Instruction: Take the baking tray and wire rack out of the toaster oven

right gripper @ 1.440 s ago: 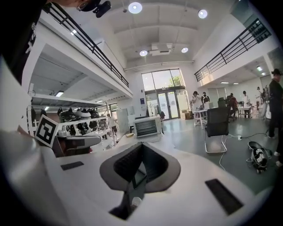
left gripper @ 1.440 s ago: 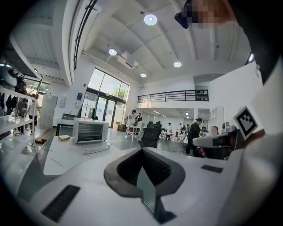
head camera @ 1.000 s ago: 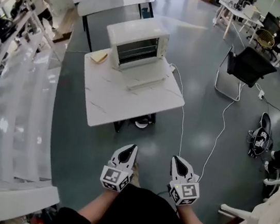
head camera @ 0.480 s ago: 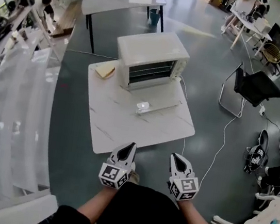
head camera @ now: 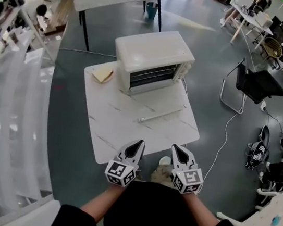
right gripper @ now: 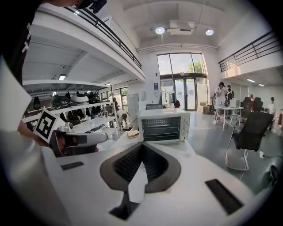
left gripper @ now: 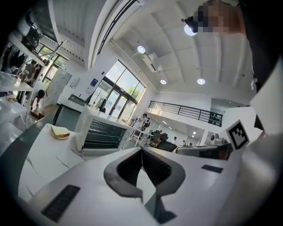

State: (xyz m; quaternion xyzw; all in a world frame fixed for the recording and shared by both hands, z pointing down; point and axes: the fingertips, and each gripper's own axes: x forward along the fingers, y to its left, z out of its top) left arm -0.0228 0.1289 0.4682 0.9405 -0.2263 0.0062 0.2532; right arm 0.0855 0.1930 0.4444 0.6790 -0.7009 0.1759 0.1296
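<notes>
Head view: my left gripper (head camera: pixel 137 145) and right gripper (head camera: pixel 176 150) hang at the near edge of the table (head camera: pixel 107 131), well short of the toaster oven (head camera: pixel 152 59). Its door looks dropped open and the wire rack (head camera: pixel 152 77) sits inside, so nothing is out yet.

Left gripper view: jaws together, empty.

Right gripper view: jaws together too, empty. The oven is straight ahead, and I can't make out the baking tray.

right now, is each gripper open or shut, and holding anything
Left gripper: shut, holding nothing.
Right gripper: shut, holding nothing.
</notes>
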